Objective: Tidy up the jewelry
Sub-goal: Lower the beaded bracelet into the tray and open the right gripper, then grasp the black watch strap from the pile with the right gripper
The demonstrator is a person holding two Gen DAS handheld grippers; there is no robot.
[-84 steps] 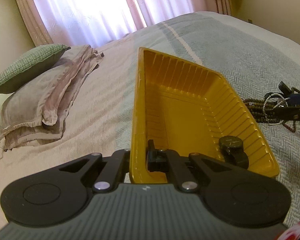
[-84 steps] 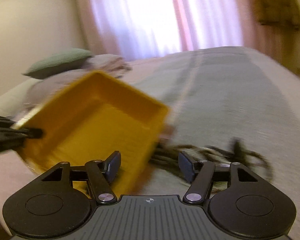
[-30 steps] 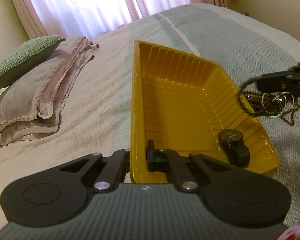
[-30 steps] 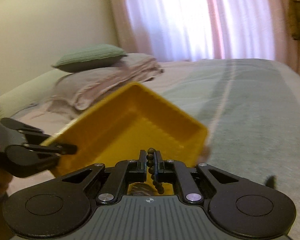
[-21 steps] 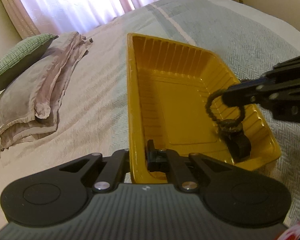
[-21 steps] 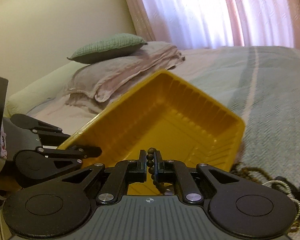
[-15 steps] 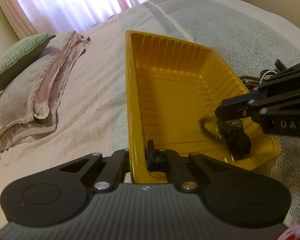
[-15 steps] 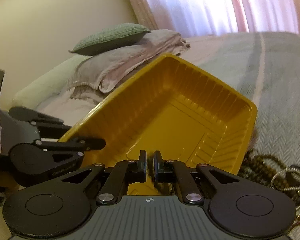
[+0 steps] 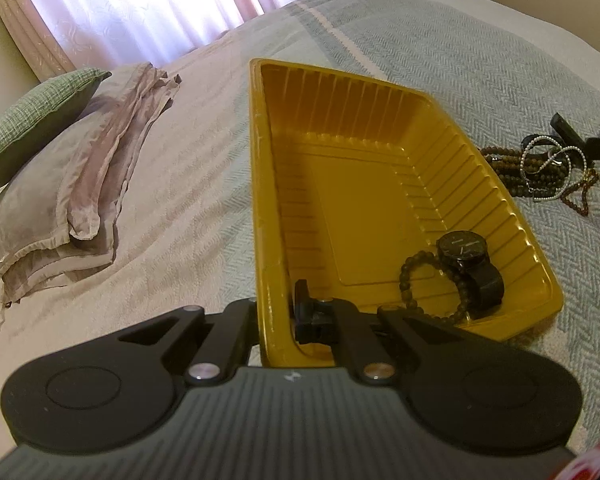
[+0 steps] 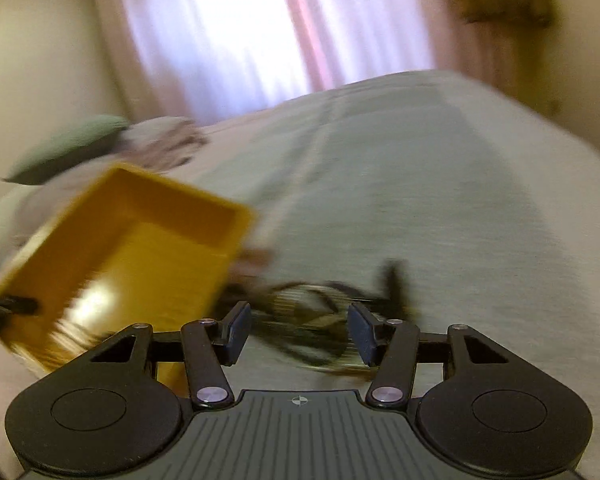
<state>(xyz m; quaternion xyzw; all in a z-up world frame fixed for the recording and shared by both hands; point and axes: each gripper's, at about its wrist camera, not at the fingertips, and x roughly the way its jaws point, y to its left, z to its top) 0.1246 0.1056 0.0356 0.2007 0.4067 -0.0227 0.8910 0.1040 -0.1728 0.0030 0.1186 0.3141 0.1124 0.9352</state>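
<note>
Jewelry pile (image 9: 548,172) sits on the bed (image 9: 440,52), just beside the far right wall of the yellow tray (image 9: 340,132): brown bead strands, a white pearl string, something dark tangled in. My read: light, limp, beads slippery, strands will snag each other and drag neighbours out, so pinch one strand across its line at a free loop, not the knot. Tray already holds a black watch (image 9: 470,266) and a dark bead bracelet (image 9: 432,284), touching, in the near right corner. Left gripper (image 9: 278,312) is clamped on the tray's near rim, one finger inside, one outside. Right gripper (image 10: 298,334) is spread wide and empty, aimed at the pile (image 10: 312,320); that view is motion-blurred, so contact can't be confirmed. Thin plastic tray likely flexes, so keep it level.
</note>
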